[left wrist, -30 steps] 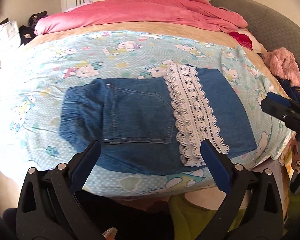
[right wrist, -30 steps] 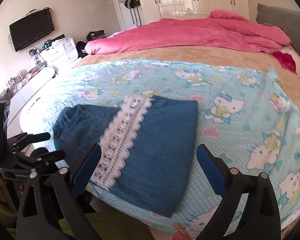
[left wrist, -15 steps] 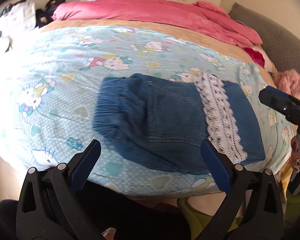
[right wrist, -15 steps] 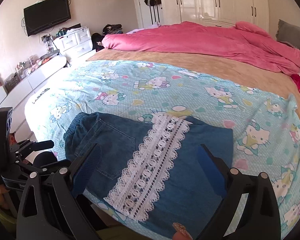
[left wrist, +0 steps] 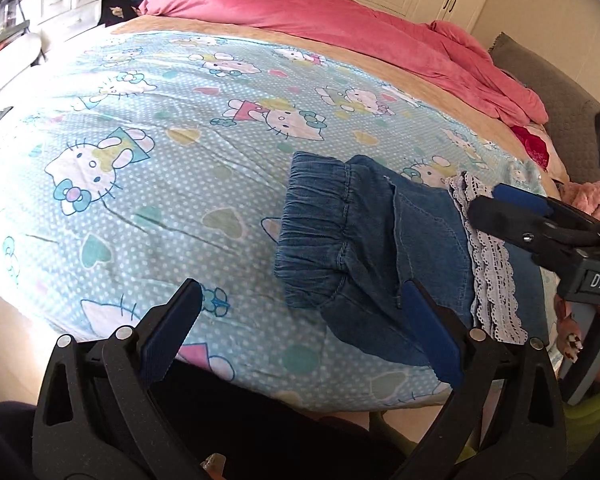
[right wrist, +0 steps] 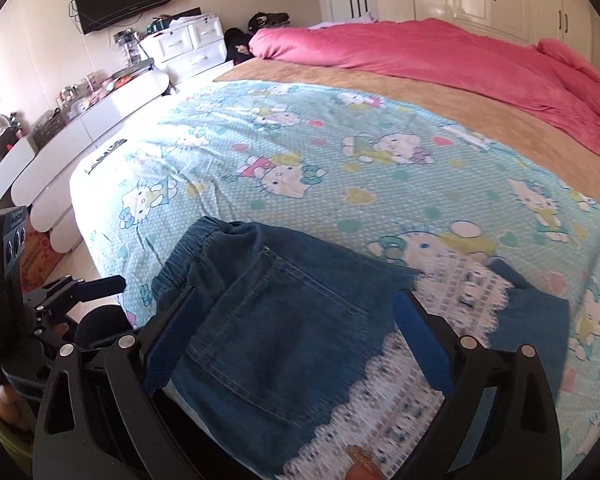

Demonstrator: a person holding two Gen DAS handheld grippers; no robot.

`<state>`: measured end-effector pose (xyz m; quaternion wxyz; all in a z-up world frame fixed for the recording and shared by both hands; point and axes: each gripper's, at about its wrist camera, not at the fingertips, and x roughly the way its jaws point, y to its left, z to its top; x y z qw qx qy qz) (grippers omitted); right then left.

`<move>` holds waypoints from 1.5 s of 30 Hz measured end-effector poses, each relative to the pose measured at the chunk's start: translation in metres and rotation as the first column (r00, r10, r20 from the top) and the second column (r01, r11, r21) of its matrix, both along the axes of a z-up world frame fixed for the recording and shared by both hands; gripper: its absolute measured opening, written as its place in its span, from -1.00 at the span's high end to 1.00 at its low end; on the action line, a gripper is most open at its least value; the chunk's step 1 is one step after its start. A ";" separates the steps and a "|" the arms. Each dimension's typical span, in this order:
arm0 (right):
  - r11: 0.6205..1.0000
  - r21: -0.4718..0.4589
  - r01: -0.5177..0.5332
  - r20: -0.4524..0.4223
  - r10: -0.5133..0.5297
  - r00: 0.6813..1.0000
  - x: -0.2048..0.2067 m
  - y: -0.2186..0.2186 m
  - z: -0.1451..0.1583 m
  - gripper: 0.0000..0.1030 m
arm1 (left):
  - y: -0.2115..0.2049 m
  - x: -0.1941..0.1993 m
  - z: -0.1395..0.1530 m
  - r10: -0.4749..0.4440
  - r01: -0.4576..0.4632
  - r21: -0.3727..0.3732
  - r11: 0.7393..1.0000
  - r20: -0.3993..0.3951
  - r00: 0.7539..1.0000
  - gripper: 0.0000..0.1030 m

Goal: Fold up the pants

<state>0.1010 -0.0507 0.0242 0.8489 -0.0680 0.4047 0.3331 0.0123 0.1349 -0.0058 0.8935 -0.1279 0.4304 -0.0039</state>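
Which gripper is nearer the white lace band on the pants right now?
Right. The right gripper hangs open directly over the pants, one finger at the lace band. The left gripper is open near the waistband end, farther from the lace.

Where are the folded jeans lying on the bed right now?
The jeans lie at the near edge of the cartoon-print sheet, right of centre in the left wrist view, waistband pointing left, under the right gripper.
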 end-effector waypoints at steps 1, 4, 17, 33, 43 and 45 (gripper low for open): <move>1.000 -0.007 -0.003 -0.005 0.003 1.000 0.003 0.007 -0.003 -0.85 | 0.000 0.003 -0.002 -0.003 0.003 0.001 1.000 -0.002 1.000 -0.56; 1.000 -0.012 -0.015 -0.032 0.014 0.999 0.012 0.022 -0.010 -0.85 | 0.001 0.010 -0.010 -0.029 0.028 -0.028 0.999 -0.015 0.999 0.01; 0.996 -0.012 -0.093 -0.191 0.089 0.978 0.045 0.081 -0.041 -0.85 | -0.018 0.017 -0.017 -0.091 0.092 -0.057 0.994 0.020 0.996 0.29; 0.983 0.154 -0.103 -0.155 0.127 0.980 0.036 0.034 -0.006 0.29 | -0.014 -0.001 -0.010 -0.080 0.088 -0.158 0.984 0.054 0.995 -0.42; 0.953 0.302 0.012 -0.149 0.035 0.988 0.049 -0.072 0.020 0.42 | -0.070 0.028 -0.010 -0.218 0.219 -0.359 0.907 0.044 0.975 -0.47; 0.947 0.319 0.033 -0.147 0.015 0.989 0.050 -0.088 0.021 0.42 | -0.088 0.032 -0.003 -0.254 0.258 -0.365 0.895 0.060 0.965 -0.19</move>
